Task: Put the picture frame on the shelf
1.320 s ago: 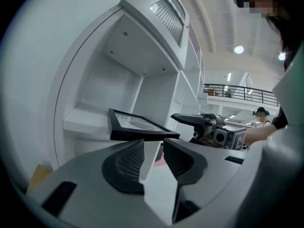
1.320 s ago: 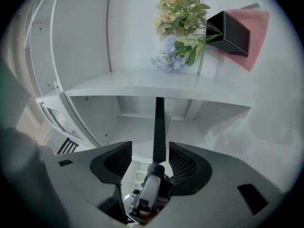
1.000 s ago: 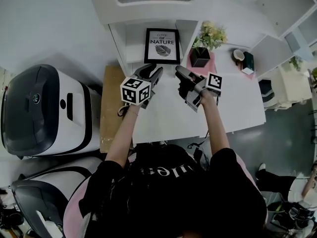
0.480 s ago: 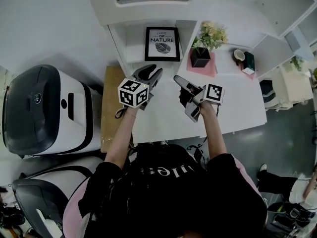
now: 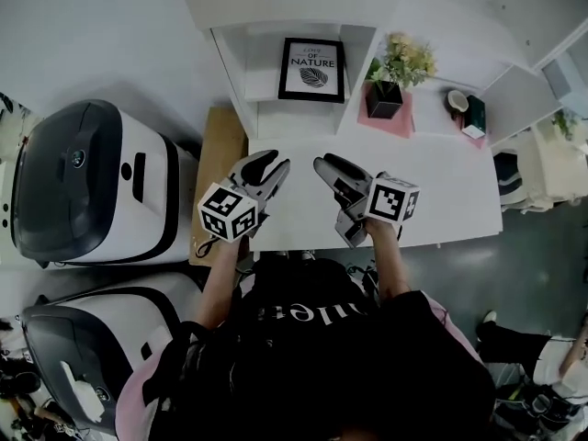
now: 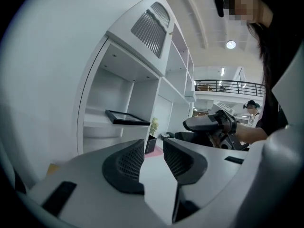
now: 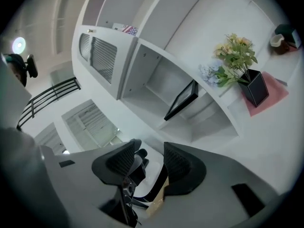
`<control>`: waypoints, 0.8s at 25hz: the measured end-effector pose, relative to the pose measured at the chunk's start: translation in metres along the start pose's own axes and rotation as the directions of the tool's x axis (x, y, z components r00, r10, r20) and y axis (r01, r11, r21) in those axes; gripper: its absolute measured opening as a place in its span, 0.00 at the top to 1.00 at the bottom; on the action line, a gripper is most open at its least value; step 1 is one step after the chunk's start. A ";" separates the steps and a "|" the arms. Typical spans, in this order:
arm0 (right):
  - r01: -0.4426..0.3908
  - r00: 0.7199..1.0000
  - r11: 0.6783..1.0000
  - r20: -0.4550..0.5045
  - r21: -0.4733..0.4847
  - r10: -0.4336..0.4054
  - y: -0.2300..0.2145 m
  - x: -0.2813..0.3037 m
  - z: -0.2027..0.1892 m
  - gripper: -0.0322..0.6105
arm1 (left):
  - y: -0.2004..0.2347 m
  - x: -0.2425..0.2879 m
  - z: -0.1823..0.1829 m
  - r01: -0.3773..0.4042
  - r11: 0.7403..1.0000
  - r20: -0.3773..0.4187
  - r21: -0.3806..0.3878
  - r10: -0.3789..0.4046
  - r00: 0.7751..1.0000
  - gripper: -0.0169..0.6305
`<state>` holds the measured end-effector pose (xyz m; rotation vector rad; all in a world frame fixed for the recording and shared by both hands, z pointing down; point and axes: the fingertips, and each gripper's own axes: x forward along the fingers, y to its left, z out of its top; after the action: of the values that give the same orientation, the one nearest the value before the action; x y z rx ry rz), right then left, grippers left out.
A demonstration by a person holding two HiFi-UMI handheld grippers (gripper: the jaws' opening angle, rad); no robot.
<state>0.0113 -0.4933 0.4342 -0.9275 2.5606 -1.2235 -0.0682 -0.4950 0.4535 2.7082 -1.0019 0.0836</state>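
Observation:
The black picture frame point(image 5: 313, 70) with a leaf print stands in the open shelf compartment point(image 5: 266, 118) at the back of the white table point(image 5: 441, 191). In the left gripper view the frame point(image 6: 127, 118) is an edge-on dark slab; in the right gripper view the frame point(image 7: 183, 100) leans in the same compartment. My left gripper point(image 5: 266, 163) and right gripper point(image 5: 328, 165) hover side by side over the table's near part, well short of the shelf. The left gripper point(image 6: 153, 158) is open and empty. The right gripper point(image 7: 149, 163) has just been closing a little, still open, holding nothing.
A potted plant point(image 5: 386, 95) on a pink mat stands right of the frame's compartment, with a small bowl point(image 5: 450, 100) and a dark box beyond. Two big white-and-black machines point(image 5: 92, 191) stand left of the table, and a brown board point(image 5: 220, 173) lies beside it.
Both grippers have drawn back from the shelf toward the person. The right gripper has rolled. The frame stays in its compartment.

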 end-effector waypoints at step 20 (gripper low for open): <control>-0.112 0.987 0.993 -0.117 -0.039 0.107 0.038 -0.044 -0.078 0.75 | -0.086 -0.108 -0.039 -0.240 0.969 0.028 -0.053 0.242 0.970 0.79</control>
<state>-0.0020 -0.3985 0.4517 -0.7333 2.6986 -1.2271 -0.0938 -0.3541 0.4574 2.5396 -1.3214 0.0561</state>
